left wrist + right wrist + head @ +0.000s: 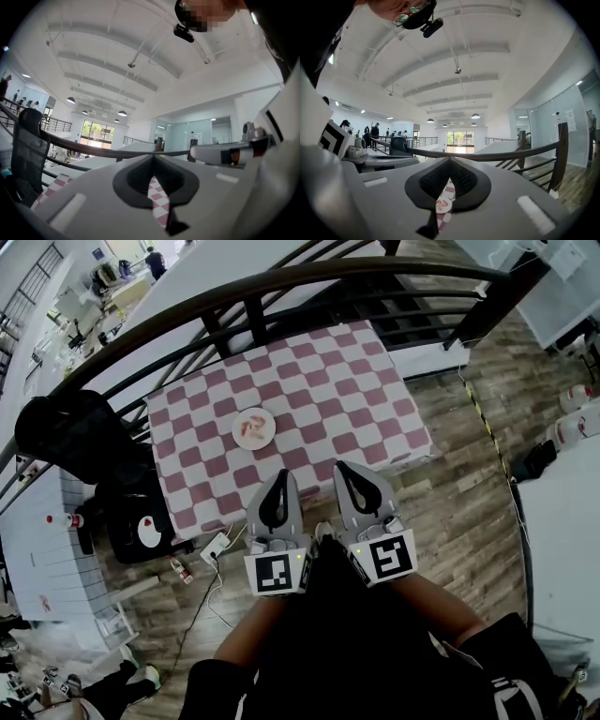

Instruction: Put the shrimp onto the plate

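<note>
A small white plate (254,442) sits on the pink-and-white checkered table (309,381), left of its middle. Pinkish shrimp (250,427) lie on the plate. Both grippers hang side by side over the table's near edge, close to the person's body and well short of the plate. The left gripper (279,476) is shut with nothing in it. So is the right gripper (347,469). In the left gripper view the left gripper (153,157) shows only a sliver of checkered cloth between its jaws. In the right gripper view the plate (443,205) shows through the right gripper (450,160).
A black curved railing (281,282) runs behind the table. A black office chair (70,432) and a dark bag (141,521) stand to the left. A white power strip (216,547) lies on the wood floor. A white desk (42,549) is at far left.
</note>
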A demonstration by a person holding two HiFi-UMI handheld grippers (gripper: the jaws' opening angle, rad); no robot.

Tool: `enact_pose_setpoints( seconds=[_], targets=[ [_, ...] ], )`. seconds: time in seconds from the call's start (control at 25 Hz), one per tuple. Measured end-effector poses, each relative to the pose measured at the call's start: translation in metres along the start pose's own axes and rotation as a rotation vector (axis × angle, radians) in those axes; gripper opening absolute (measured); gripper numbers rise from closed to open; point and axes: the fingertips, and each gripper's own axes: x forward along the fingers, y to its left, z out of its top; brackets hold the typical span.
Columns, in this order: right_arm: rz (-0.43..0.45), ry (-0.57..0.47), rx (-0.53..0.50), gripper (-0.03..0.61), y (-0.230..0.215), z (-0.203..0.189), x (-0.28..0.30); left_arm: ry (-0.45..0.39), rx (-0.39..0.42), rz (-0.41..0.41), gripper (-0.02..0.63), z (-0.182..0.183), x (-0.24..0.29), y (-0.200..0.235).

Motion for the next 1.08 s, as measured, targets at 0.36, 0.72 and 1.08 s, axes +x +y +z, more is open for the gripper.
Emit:
enact_pose_setpoints(
  seconds=[0.36,0.72,1.08],
  targets=[
    [-0.051,-0.005,-0.030,-0.002,-0.014,-0.001,-0.022,-0.009,0.034,-0.071,0.009,0.003,0.003,-0.029],
    [-0.084,-0.008,-0.003,-0.002,-0.013,-0.001,-0.028,-0.004,0.033,-0.092,0.009,0.001,-0.008,-0.032],
    [-0.043,0.019,-0.054,-0.002,0.018,-0.011,-0.017,0.013,0.019,-0.088,0.009,-0.002,-0.015,-0.011]
  ],
)
